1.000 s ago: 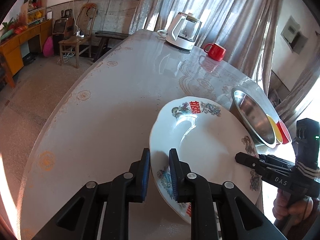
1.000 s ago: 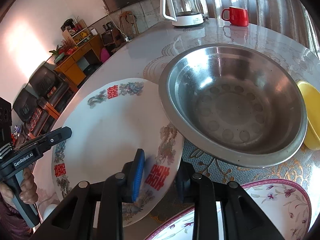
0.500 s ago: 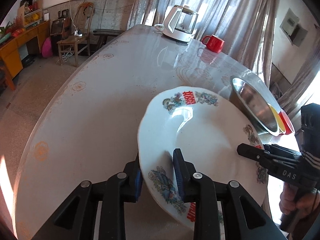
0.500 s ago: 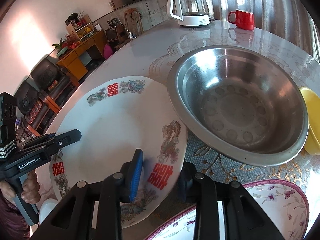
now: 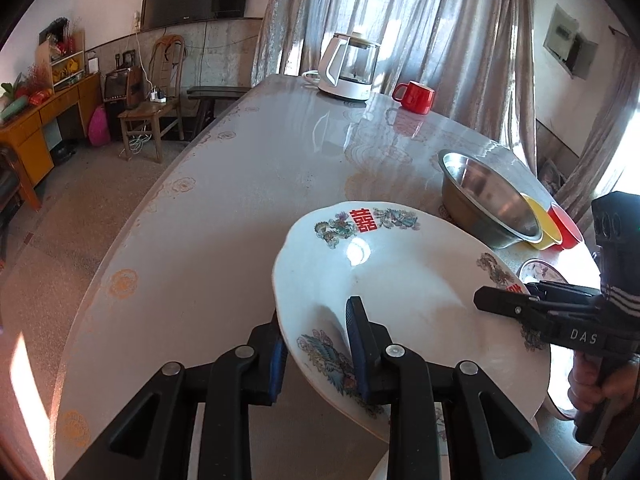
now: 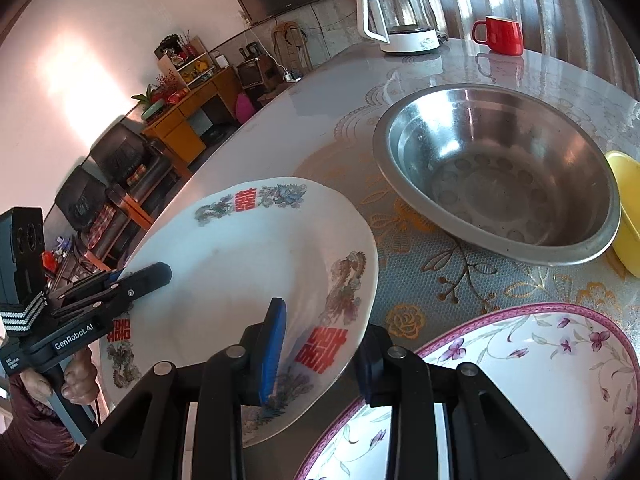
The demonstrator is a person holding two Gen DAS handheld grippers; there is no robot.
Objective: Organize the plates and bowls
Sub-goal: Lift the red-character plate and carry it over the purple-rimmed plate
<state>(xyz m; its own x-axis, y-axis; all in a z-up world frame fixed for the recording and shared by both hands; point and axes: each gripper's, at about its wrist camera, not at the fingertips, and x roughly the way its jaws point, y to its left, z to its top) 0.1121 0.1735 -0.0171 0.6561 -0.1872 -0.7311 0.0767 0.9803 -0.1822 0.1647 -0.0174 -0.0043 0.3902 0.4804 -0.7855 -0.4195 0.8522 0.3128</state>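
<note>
A large white plate [image 5: 404,280] with red characters and dragon patterns is held above the table; it also shows in the right wrist view [image 6: 240,264]. My left gripper [image 5: 316,344] is shut on its near-left rim. My right gripper [image 6: 320,344] is shut on the opposite rim, and it shows from the side in the left wrist view [image 5: 504,304]. A steel bowl [image 6: 500,172] stands on the table just beyond the plate. A pink-rimmed flowered plate [image 6: 520,384] lies below my right gripper.
A yellow bowl [image 5: 540,228] and a red bowl [image 5: 566,226] sit to the right of the steel bowl [image 5: 488,200]. A white kettle [image 5: 348,68] and a red mug [image 5: 416,98] stand at the table's far end. The table edge [image 5: 132,232] runs along the left.
Both grippers have lifted the white plate and drawn it back from the steel bowl, which it overlapped before. Both grips are unchanged.
</note>
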